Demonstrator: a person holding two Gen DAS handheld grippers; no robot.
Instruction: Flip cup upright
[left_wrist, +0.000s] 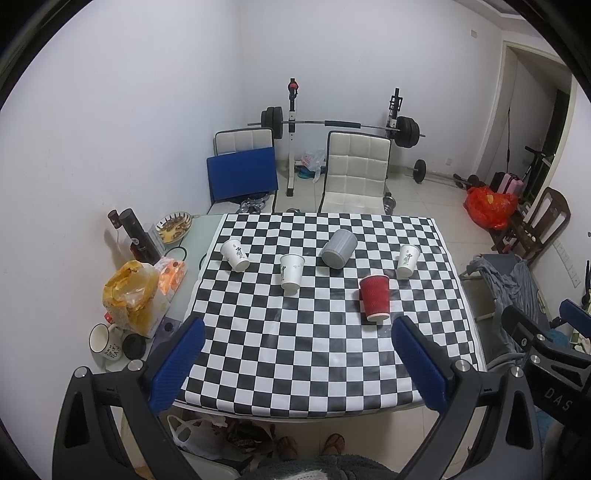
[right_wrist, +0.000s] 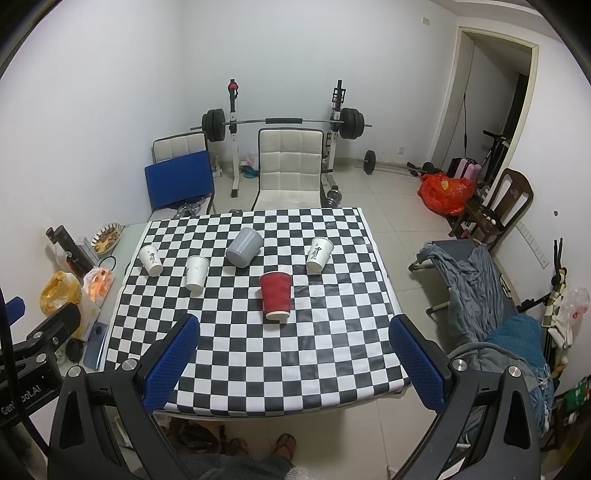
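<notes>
Several cups stand on the black-and-white checkered table (left_wrist: 314, 362) (right_wrist: 295, 369). A red ribbed paper cup (left_wrist: 375, 297) (right_wrist: 275, 295) stands upside down, rim on the cloth, nearest me. A grey ribbed cup (left_wrist: 338, 248) (right_wrist: 245, 246) lies tilted behind it. Three white paper cups sit left (left_wrist: 235, 254) (right_wrist: 150, 260), middle (left_wrist: 291, 274) (right_wrist: 196, 273) and right (left_wrist: 407, 261) (right_wrist: 319, 254). My left gripper (left_wrist: 297, 363) and right gripper (right_wrist: 295, 363) are both open and empty, held above the table's near edge, well short of the cups.
The table's left strip holds a dark bottle (left_wrist: 138, 236), a snack bowl (left_wrist: 173, 227), an orange bag (left_wrist: 129, 291) and a mug (left_wrist: 101, 338). White chairs (left_wrist: 356, 173) and a barbell rack (left_wrist: 340, 125) stand behind. A cot with grey cloth (right_wrist: 476, 280) stands to the right.
</notes>
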